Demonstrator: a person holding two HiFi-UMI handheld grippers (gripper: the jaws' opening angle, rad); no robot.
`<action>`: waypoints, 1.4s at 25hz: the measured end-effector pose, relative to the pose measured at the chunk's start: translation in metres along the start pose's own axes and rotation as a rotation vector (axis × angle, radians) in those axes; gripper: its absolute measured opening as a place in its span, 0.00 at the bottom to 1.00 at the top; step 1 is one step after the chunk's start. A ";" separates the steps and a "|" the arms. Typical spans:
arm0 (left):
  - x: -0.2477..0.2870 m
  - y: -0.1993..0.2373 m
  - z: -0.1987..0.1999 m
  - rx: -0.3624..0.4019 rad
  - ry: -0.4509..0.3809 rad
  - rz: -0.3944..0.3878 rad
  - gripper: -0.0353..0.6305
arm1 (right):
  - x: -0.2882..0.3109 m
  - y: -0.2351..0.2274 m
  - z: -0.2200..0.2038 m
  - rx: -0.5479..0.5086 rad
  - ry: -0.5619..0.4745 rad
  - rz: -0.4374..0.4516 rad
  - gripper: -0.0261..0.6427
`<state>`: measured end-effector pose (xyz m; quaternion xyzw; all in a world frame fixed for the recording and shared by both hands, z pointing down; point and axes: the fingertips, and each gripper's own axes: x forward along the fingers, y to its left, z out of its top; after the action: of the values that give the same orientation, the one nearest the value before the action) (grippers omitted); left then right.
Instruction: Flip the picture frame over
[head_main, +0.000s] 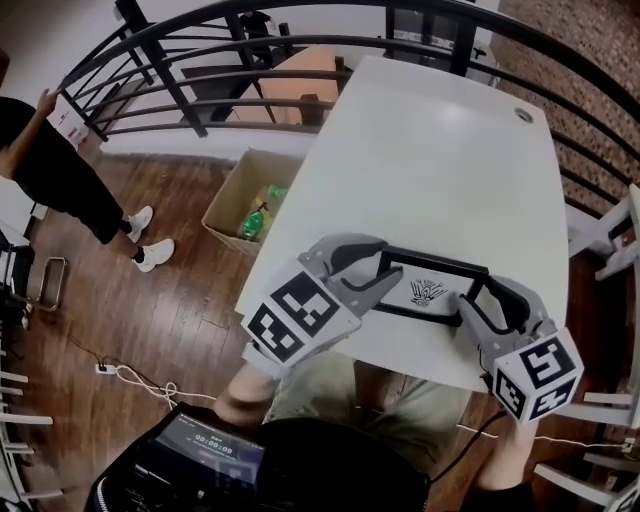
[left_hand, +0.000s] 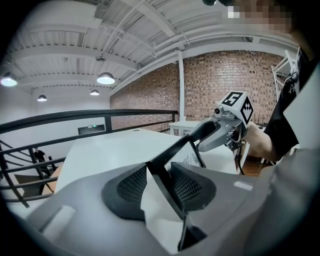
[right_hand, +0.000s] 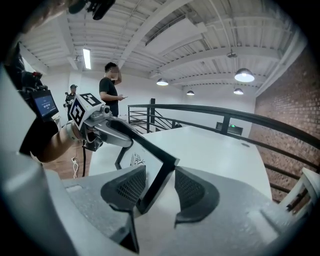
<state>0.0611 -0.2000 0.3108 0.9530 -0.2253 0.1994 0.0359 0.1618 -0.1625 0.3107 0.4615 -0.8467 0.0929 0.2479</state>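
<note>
- Gripping the picture frame by its left end, the left gripper stands wide, the black edge wedged aslant between its pads.
- The right gripper holds the right corner likewise.
- The frame sits tilted at the tabletop's near edge.

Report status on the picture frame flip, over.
Both clamped: left gripper, right gripper, one on each end of the picture frame. Frame held above the white table, print facing up. Nothing in its way.
</note>
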 end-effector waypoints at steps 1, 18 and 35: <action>0.003 0.002 0.000 -0.005 0.003 -0.003 0.29 | 0.003 -0.003 -0.001 0.003 0.003 -0.006 0.30; 0.042 0.023 -0.016 0.024 0.115 0.039 0.33 | 0.033 -0.028 -0.030 0.094 0.111 -0.049 0.30; 0.038 0.020 -0.019 0.102 0.083 0.090 0.08 | 0.029 -0.016 -0.018 -0.020 0.030 -0.116 0.11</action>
<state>0.0768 -0.2303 0.3425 0.9334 -0.2559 0.2513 -0.0126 0.1679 -0.1863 0.3395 0.5057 -0.8157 0.0769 0.2704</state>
